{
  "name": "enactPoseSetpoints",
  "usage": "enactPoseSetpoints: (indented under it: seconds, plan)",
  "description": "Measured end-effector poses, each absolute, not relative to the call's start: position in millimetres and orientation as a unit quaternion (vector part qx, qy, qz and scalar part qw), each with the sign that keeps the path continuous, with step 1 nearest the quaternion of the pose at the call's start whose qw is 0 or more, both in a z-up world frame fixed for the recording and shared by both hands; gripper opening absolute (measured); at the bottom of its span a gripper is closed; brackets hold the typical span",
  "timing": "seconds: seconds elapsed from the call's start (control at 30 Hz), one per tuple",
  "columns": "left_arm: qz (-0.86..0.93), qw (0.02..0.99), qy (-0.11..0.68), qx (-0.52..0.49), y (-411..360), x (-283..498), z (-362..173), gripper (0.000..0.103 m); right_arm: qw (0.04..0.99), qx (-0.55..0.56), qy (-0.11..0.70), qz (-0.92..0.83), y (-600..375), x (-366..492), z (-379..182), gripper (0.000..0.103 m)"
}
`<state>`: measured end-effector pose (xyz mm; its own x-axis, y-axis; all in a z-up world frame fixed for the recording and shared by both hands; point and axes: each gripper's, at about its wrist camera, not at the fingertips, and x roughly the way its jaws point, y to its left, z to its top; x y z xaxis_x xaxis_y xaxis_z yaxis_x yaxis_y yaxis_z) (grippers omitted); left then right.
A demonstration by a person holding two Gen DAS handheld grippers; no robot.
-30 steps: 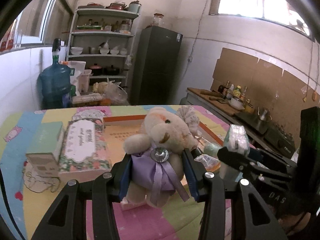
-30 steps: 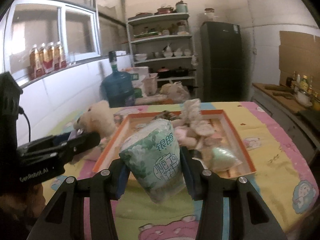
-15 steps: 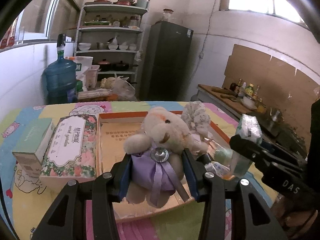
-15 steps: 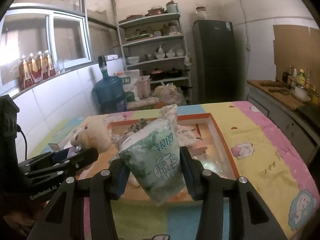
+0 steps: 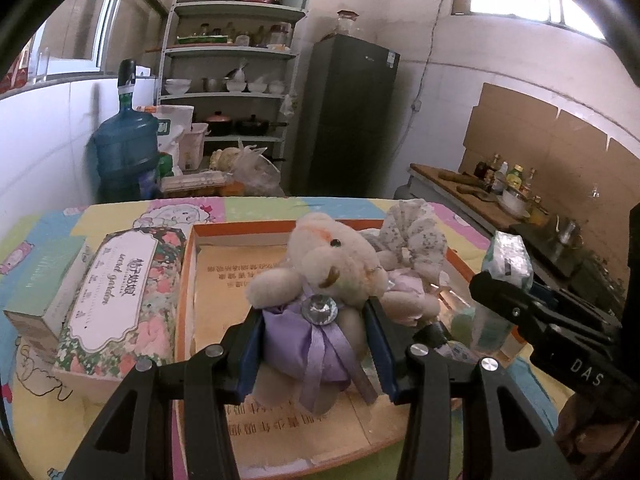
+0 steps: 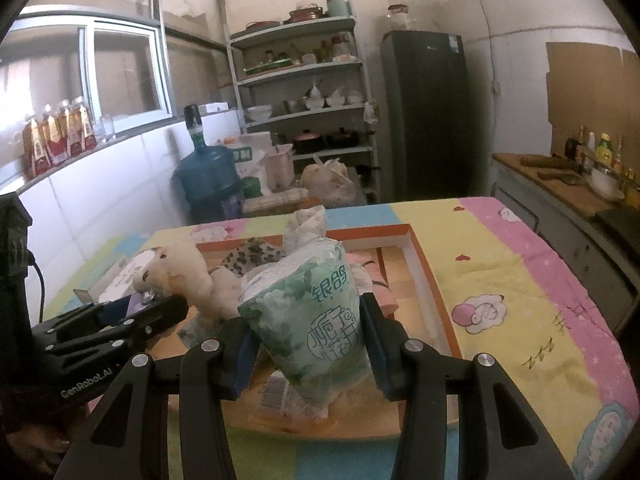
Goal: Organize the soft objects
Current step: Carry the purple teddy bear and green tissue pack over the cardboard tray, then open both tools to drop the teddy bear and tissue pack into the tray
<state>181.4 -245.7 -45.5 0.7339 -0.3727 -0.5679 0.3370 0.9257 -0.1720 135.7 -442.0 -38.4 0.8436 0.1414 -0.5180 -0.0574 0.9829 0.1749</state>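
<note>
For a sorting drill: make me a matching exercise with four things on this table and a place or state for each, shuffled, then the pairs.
Things
1. teddy bear
2. tissue pack
3. floral box
4. orange tray

States
A. lies left of the tray
B. clamped in the right gripper
C. holds soft items already
D. clamped in the left gripper

Pairs: 1-D, 2-B, 3-A, 4-C

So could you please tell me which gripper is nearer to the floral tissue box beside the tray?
Left. The left gripper, holding the teddy bear, is just right of the floral tissue box; the right gripper, holding the tissue pack, is farther right.
</note>
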Motion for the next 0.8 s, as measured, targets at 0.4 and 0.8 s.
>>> enactPoseSetpoints:
  seconds: [0.4,0.8]
  plan:
    - [-0.179,0.927,0.329,-0.031,-247.2,200.1,-61.1,0.048,0.952,0.064,0.291,0.067,-431.6,165.1,-50.5,0.049]
    - [-0.197,0.916,0.347,-0.048,-241.2,211.6,-61.8,0.054,0.950,0.064,0.300,0.064,-428.9,177.9,-58.5,0.051]
